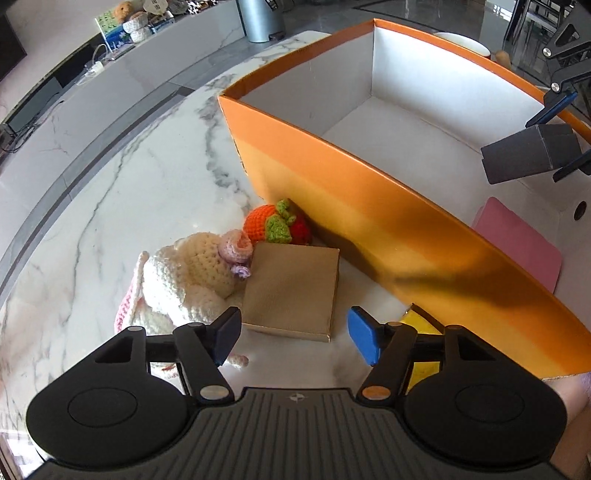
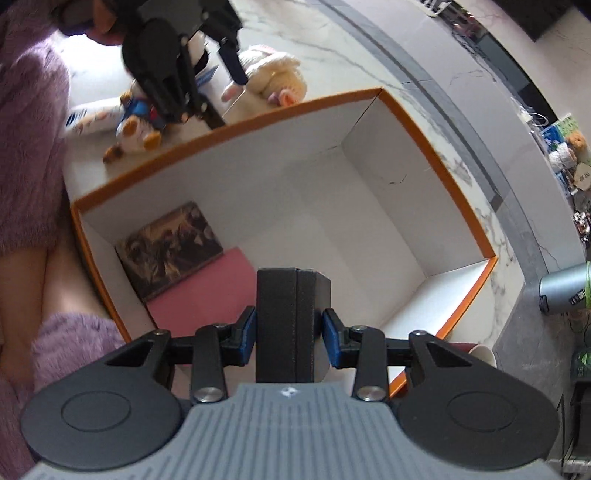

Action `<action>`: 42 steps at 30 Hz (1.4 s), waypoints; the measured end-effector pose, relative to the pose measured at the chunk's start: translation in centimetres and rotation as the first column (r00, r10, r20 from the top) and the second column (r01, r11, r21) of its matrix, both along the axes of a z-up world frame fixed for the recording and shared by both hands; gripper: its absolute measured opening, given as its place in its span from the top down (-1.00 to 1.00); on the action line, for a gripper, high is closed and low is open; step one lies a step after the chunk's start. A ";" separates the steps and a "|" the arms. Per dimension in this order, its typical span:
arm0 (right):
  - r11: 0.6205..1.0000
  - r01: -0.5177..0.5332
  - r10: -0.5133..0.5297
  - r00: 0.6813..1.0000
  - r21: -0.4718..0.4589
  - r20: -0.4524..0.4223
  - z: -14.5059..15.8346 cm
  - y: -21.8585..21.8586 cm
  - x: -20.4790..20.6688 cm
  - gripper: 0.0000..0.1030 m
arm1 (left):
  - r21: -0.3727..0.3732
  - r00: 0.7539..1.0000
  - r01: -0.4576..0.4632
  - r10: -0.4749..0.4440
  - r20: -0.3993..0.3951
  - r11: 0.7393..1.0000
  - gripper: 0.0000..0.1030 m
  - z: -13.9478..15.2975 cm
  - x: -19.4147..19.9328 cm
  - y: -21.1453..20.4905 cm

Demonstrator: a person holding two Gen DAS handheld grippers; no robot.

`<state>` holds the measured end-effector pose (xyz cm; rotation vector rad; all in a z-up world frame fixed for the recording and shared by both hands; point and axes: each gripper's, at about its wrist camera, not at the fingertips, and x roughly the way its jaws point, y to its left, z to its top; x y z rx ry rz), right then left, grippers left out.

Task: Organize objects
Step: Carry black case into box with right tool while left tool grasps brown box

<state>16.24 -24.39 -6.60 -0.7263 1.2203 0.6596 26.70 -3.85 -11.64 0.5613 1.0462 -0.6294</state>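
A large orange box [image 1: 332,177] with a white inside stands on the marble table [image 1: 110,192]. My left gripper [image 1: 295,336] is open just above a flat brown cardboard box [image 1: 295,288] that lies outside the orange box, its pads apart from it. Beside that lie a white crochet doll [image 1: 192,273], crochet orange and red fruits [image 1: 266,221] and a yellow thing [image 1: 421,325]. My right gripper [image 2: 288,328] is shut on a black box [image 2: 288,317], held over the orange box's [image 2: 461,206] inside. A pink flat item [image 2: 207,291] and a dark pictured book [image 2: 170,247] rest inside.
A small teddy in blue [image 2: 136,125] and a white packet [image 2: 92,118] lie on the table beyond the box. A person's purple sleeve [image 2: 29,147] is at the left. A red-and-white cup [image 2: 480,354] stands by the box's corner. A grey bin [image 1: 260,18] stands off the table.
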 end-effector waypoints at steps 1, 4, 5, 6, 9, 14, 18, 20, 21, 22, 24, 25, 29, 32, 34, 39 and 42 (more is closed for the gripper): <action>0.999 -0.041 0.041 0.999 -0.009 -0.020 -0.5 -0.2 0.2 0.23 | 0.006 1.000 0.009 -0.009 -0.007 1.000 -0.53 -0.2 0.4 -0.1; 0.989 -0.141 0.139 0.988 -0.032 -0.068 -1.4 -0.4 0.1 0.23 | 0.020 0.999 0.022 -0.022 -0.028 1.000 -0.58 -0.6 1.3 -0.4; 0.984 -0.176 0.172 0.982 -0.041 -0.084 -1.8 -0.4 0.1 0.23 | 0.023 0.999 0.022 -0.021 -0.043 1.000 -0.58 -0.9 1.7 -0.5; 0.978 -0.204 0.198 0.976 -0.053 -0.094 -2.1 -0.4 0.1 0.23 | 0.026 0.998 0.022 -0.020 -0.056 0.999 -0.58 -1.1 2.1 -0.5; 0.960 -0.272 0.263 0.957 -0.068 -0.120 -2.9 -0.5 -0.1 0.23 | 0.031 0.997 0.026 -0.024 -0.072 0.999 -0.58 -1.5 2.9 -0.6; 0.951 -0.303 0.288 0.940 -0.057 -0.180 -3.9 -0.6 0.2 0.23 | 0.022 0.997 -0.006 0.008 -0.081 1.000 -0.55 -1.6 3.2 -0.7; 0.952 -0.302 0.283 0.929 -0.045 -0.238 -4.0 -0.7 0.8 0.19 | 0.027 0.995 -0.045 0.048 -0.083 0.999 -0.41 -1.5 2.8 -1.0; 0.956 -0.293 0.275 0.925 -0.031 -0.262 -3.8 -0.6 1.3 0.18 | 0.031 0.995 -0.058 0.060 -0.077 0.998 -0.41 -1.5 2.7 -1.1; 0.957 -0.289 0.273 0.923 -0.019 -0.271 -3.6 -0.6 1.4 0.15 | 0.029 0.994 -0.069 0.071 -0.081 0.997 -0.41 -1.4 2.7 -1.1; 0.959 -0.283 0.271 0.920 -0.002 -0.284 -3.2 -0.7 1.6 0.10 | 0.024 0.993 -0.078 0.080 -0.087 0.997 -0.40 -1.4 2.8 -1.0; 0.964 -0.264 0.259 0.917 0.026 -0.303 -2.5 -0.9 1.9 -0.02 | 0.018 0.991 -0.094 0.095 -0.093 0.995 -0.40 -1.4 2.8 -0.9; 0.969 -0.245 0.245 0.920 0.038 -0.307 -2.1 -1.0 2.2 -0.01 | 0.016 0.990 -0.100 0.101 -0.095 0.995 -0.40 -1.4 2.8 -0.8; 0.985 -0.151 0.172 0.929 0.090 -0.327 -1.1 -1.5 3.2 0.17 | 0.012 0.989 -0.107 0.108 -0.099 0.994 -0.40 -1.4 2.7 -0.7; 0.986 -0.118 0.152 0.927 0.118 -0.344 -1.1 -1.2 3.4 0.47 | 0.012 0.989 -0.106 0.107 -0.101 0.994 -0.40 -1.4 2.6 -0.7; 0.984 -0.154 0.178 0.911 0.094 -0.371 -1.8 -0.4 2.9 0.69 | 0.011 0.989 -0.107 0.108 -0.103 0.994 -0.40 -1.4 2.5 -0.7; 0.970 -0.236 0.237 0.878 0.055 -0.416 -2.6 0.7 1.7 0.82 | 0.003 0.987 -0.122 0.122 -0.107 0.992 -0.40 -1.4 2.4 -0.5; 0.981 -0.172 0.194 0.904 0.091 -0.381 -1.7 0.3 2.9 0.76 | 0.001 0.987 -0.122 0.121 -0.106 0.993 -0.40 -1.5 2.5 -0.5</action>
